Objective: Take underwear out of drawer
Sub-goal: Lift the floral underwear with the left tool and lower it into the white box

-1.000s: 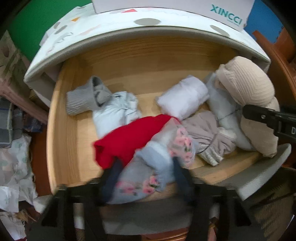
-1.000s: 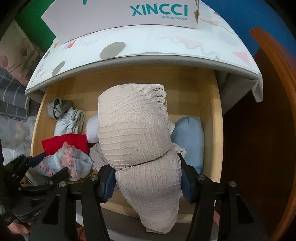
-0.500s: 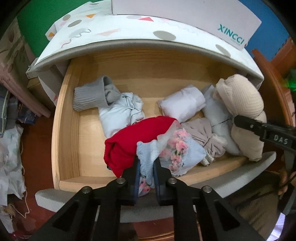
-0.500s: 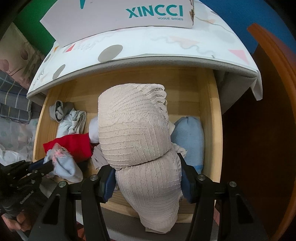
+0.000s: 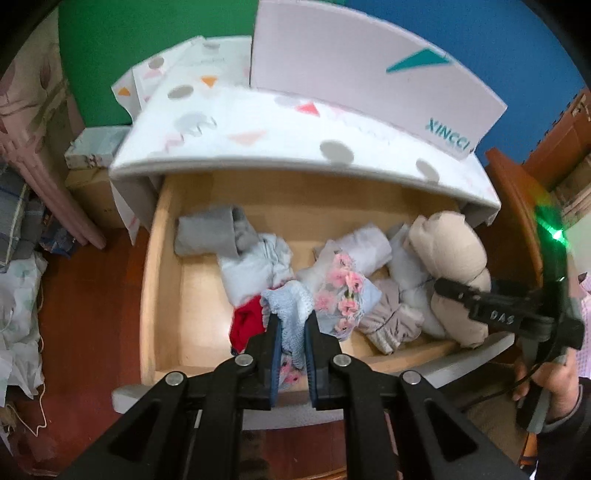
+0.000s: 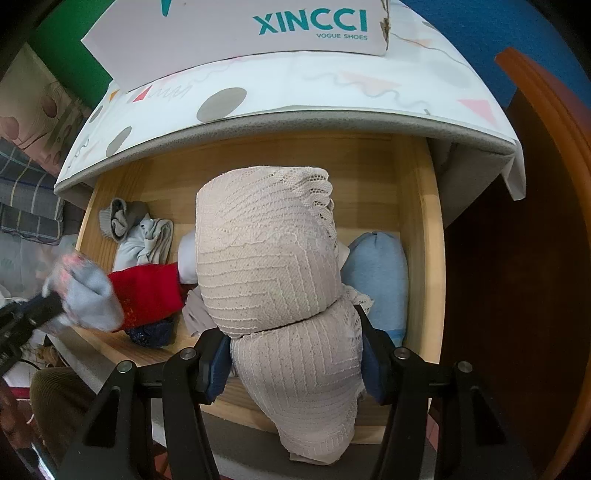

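Note:
The open wooden drawer (image 5: 162, 266) holds several rolled garments. My left gripper (image 5: 291, 325) is shut on pale blue floral underwear (image 5: 332, 295) and holds it lifted above the drawer's front; it also shows blurred in the right wrist view (image 6: 85, 288). My right gripper (image 6: 295, 354) is shut on a large beige knit underwear roll (image 6: 269, 258), held over the drawer's right half; the roll also shows in the left wrist view (image 5: 450, 258). A red garment (image 6: 147, 291) lies below the floral piece.
In the drawer lie a grey roll (image 5: 210, 236), a pale blue bundle (image 5: 251, 273), a white roll (image 5: 365, 251), a taupe piece (image 5: 388, 321) and a blue roll (image 6: 376, 273). A XINCCI shoe box (image 6: 236, 33) sits on the patterned top (image 5: 236, 140). A wooden panel (image 6: 524, 258) stands right.
My left gripper closed on the floral underwear and pulled it up and back away from the drawer, uncovering the red garment. The right gripper kept holding the beige roll still.

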Action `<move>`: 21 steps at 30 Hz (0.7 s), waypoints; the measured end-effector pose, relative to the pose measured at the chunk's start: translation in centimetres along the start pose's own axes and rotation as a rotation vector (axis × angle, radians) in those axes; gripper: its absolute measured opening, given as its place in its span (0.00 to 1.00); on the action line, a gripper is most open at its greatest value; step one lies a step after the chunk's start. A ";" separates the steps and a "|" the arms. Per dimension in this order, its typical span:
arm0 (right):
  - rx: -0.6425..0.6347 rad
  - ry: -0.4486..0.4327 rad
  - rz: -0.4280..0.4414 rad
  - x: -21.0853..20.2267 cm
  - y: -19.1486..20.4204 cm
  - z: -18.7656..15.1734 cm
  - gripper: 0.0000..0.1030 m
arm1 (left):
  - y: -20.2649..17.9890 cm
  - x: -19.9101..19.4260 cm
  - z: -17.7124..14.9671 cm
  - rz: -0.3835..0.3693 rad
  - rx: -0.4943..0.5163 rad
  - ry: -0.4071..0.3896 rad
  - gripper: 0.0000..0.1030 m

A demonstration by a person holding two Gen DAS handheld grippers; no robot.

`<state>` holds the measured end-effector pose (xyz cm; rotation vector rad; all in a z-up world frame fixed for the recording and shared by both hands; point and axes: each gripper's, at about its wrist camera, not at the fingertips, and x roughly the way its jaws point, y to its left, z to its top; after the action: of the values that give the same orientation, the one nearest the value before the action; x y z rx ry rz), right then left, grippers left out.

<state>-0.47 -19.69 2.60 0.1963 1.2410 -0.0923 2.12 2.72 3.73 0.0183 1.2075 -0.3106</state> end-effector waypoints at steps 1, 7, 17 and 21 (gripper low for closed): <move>-0.001 0.001 0.000 0.0 0.0 0.0 0.53 | 0.0 -0.5 0.2 0.003 0.007 -0.011 0.11; -0.002 0.004 0.001 0.0 -0.1 0.0 0.53 | 0.3 -4.3 2.9 0.009 0.014 -0.102 0.11; 0.017 0.011 -0.024 0.3 -0.1 0.0 0.53 | 0.7 -9.9 8.4 0.040 0.012 -0.241 0.11; 0.035 0.019 -0.053 0.6 -0.1 0.1 0.53 | 0.6 -11.3 10.4 0.058 0.018 -0.273 0.11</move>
<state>-0.26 -19.78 2.08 0.1947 1.2639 -0.1586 8.21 3.99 17.80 0.0255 0.9315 -0.2639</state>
